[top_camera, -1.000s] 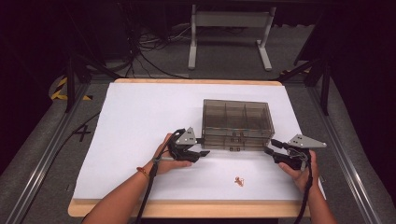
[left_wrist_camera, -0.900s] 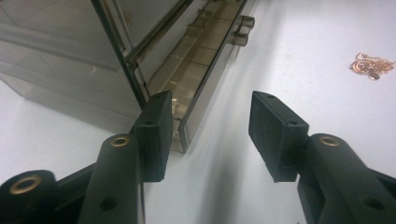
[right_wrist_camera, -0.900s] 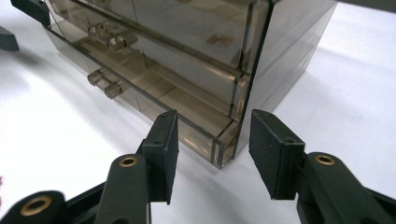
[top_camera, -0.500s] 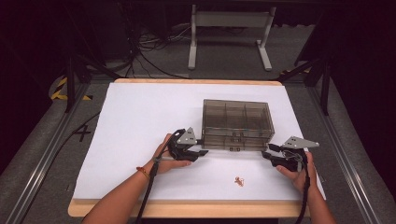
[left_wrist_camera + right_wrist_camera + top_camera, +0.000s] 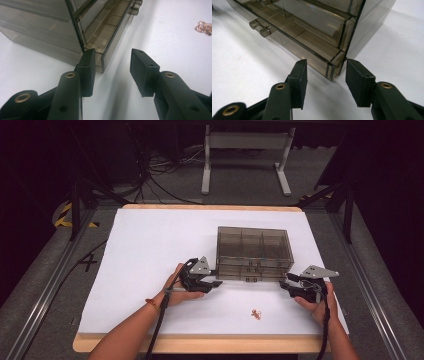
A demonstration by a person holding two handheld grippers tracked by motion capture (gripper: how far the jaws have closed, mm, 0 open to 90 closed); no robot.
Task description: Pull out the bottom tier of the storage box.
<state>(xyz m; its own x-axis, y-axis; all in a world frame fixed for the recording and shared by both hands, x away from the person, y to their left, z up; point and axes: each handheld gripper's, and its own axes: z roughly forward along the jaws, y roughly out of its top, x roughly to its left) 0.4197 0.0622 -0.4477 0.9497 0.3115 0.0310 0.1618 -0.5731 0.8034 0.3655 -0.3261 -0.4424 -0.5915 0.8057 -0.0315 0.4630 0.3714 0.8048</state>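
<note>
A smoky clear plastic drawer box point(image 5: 254, 251) stands on the white table point(image 5: 150, 250), its bottom drawer point(image 5: 110, 30) pulled out a little toward the person. My left gripper point(image 5: 216, 283) is open at the drawer's left front corner, the corner point(image 5: 100, 63) lying between its jaws. My right gripper point(image 5: 283, 284) is open at the drawer's right front corner point(image 5: 331, 71), the jaws standing either side of it without closing. A small rose-gold jewellery piece point(image 5: 256, 314) lies on the table in front of the box, also the jewellery piece point(image 5: 204, 27) at the far right of the left gripper view.
Two small knobs point(image 5: 260, 28) stick out from the drawer front. The table's wooden front edge point(image 5: 200, 344) runs close behind the hands. Metal rails point(image 5: 45, 290) flank the table, and a white stand point(image 5: 246, 150) sits on the floor beyond it.
The right gripper has moved left and slightly down toward the drawer's right corner. The left gripper has stayed in place.
</note>
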